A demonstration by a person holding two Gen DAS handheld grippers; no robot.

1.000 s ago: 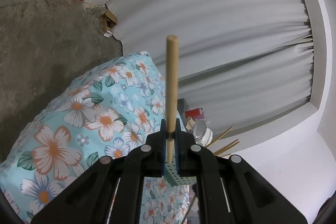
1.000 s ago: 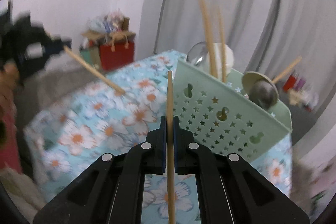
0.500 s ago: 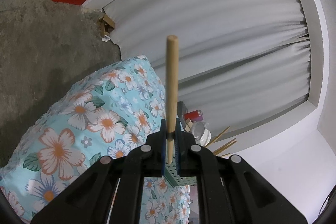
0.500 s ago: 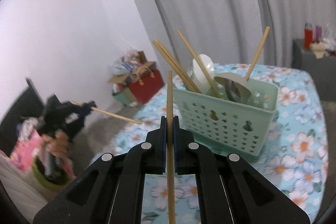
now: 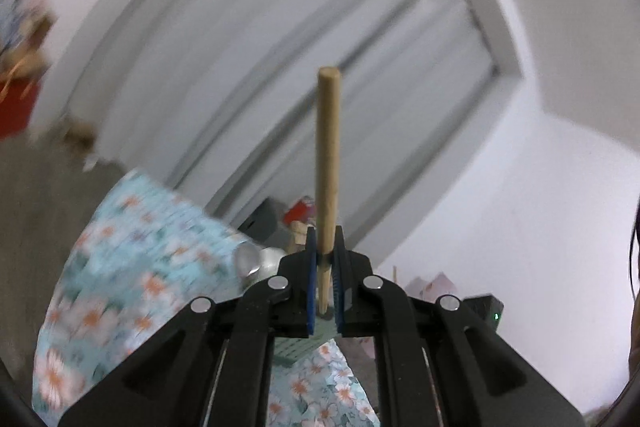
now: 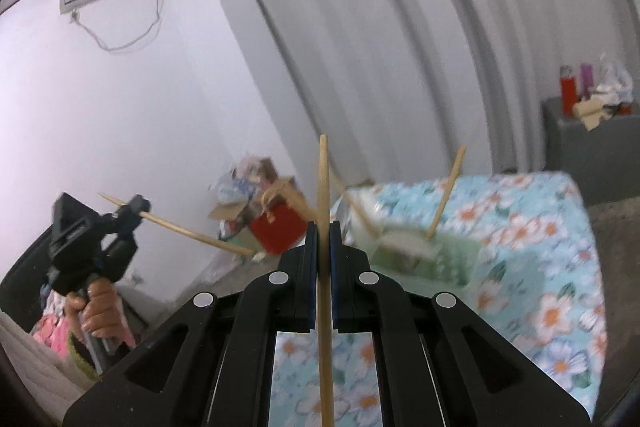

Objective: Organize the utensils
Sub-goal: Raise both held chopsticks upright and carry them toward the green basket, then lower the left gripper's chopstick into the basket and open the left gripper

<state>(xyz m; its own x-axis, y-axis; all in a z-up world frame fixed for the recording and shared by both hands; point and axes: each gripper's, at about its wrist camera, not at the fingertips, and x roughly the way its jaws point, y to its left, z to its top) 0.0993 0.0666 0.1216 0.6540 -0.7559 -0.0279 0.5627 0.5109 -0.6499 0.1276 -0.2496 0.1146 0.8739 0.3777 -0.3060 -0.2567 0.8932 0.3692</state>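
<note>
My left gripper [image 5: 323, 247] is shut on a wooden chopstick [image 5: 328, 155] that sticks up and forward past its blue pads. My right gripper [image 6: 323, 233] is shut on a second thin chopstick [image 6: 323, 187] running through its jaws. In the right wrist view the left gripper [image 6: 138, 207] hangs in the air at the far left, held by a hand [image 6: 100, 311], with its chopstick [image 6: 188, 231] pointing right. The green utensil basket [image 6: 444, 255] stands on the floral cloth [image 6: 552, 267] ahead of my right gripper, blurred, with several chopsticks and a spoon in it.
The table with the floral cloth [image 5: 132, 267] lies low and left in the left wrist view, with a shiny spoon bowl [image 5: 248, 263] at the basket. A red bag [image 6: 280, 231] and boxes sit on the floor. Grey curtains and a grey side cabinet [image 6: 592, 147] stand behind.
Both grippers rose and rolled, each keeping its chopstick. The left view swung up toward the curtain and wall. In the right view the basket dropped lower and further off.
</note>
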